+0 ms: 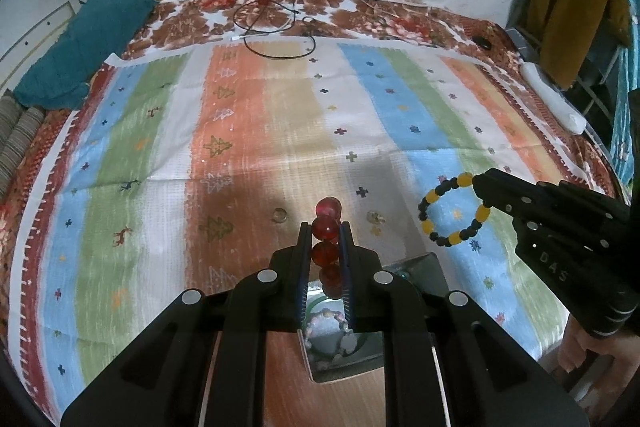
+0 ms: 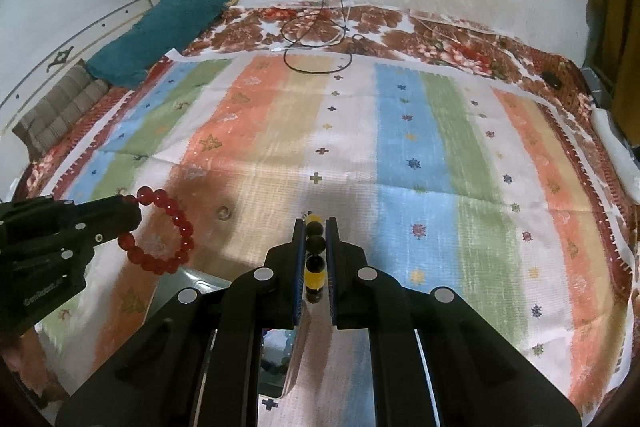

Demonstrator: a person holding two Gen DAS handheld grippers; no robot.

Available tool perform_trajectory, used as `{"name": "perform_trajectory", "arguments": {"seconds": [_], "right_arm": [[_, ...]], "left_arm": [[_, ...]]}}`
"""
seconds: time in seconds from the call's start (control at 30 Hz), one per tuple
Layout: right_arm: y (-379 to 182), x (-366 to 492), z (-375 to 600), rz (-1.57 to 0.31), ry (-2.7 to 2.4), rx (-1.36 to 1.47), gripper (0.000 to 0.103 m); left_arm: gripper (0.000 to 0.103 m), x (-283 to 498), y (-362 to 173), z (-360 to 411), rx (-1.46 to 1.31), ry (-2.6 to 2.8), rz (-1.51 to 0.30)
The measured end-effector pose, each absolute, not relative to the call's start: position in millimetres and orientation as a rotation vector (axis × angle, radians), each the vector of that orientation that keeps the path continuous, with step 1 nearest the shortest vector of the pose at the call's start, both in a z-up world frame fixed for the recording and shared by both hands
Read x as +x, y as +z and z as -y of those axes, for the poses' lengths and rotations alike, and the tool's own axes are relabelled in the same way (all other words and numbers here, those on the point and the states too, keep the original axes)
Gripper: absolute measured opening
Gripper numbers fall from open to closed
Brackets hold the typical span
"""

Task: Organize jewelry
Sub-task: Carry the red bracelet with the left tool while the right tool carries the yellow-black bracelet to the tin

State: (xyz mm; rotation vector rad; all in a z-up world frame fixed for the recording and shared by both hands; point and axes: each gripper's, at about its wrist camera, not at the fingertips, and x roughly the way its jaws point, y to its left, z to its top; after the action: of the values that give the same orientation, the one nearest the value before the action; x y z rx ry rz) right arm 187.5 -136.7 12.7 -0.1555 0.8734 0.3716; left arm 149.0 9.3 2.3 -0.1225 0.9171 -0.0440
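Left wrist view shows the left gripper (image 1: pixel 326 227) closed on a red bracelet (image 1: pixel 326 243); four red beads stand in a line between its two fingers, and one more bead sticks out past the tips. From the right wrist view the same red bracelet (image 2: pixel 168 239) hangs as a full ring from the left gripper (image 2: pixel 134 217), above the striped cloth (image 2: pixel 400 167). The right gripper (image 2: pixel 316 227) is closed on a yellow and black bracelet (image 2: pixel 315 255); between its fingers I count two yellow beads and several black ones. In the left view this second bracelet (image 1: pixel 452 211) hangs as a ring from the right gripper (image 1: pixel 478 187). Two small clear objects (image 1: pixel 279 215) lie on the cloth, one on each side of the left gripper's tips. Below the left gripper sits a box (image 1: pixel 432 267) with one pale bracelet (image 1: pixel 326 327) inside. Two cables (image 1: pixel 276 23) lie at the far edge of the cloth.
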Motion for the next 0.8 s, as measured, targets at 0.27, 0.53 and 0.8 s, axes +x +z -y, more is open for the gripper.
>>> {"name": "perform_trajectory", "arguments": {"seconds": [0.27, 0.53, 0.8], "right_arm": [[17, 175, 136, -0.864, 0.392, -0.166, 0.011], [23, 162, 132, -0.857, 0.423, -0.165, 0.011], [24, 144, 131, -0.855, 0.451, -0.185, 0.011]], "left_arm": [[0.013, 140, 7, -6, -0.12, -0.05, -0.907], [0.013, 125, 9, -3, -0.111, -0.056, -0.896], [0.013, 110, 10, -1, -0.105, -0.065, -0.886]]}}
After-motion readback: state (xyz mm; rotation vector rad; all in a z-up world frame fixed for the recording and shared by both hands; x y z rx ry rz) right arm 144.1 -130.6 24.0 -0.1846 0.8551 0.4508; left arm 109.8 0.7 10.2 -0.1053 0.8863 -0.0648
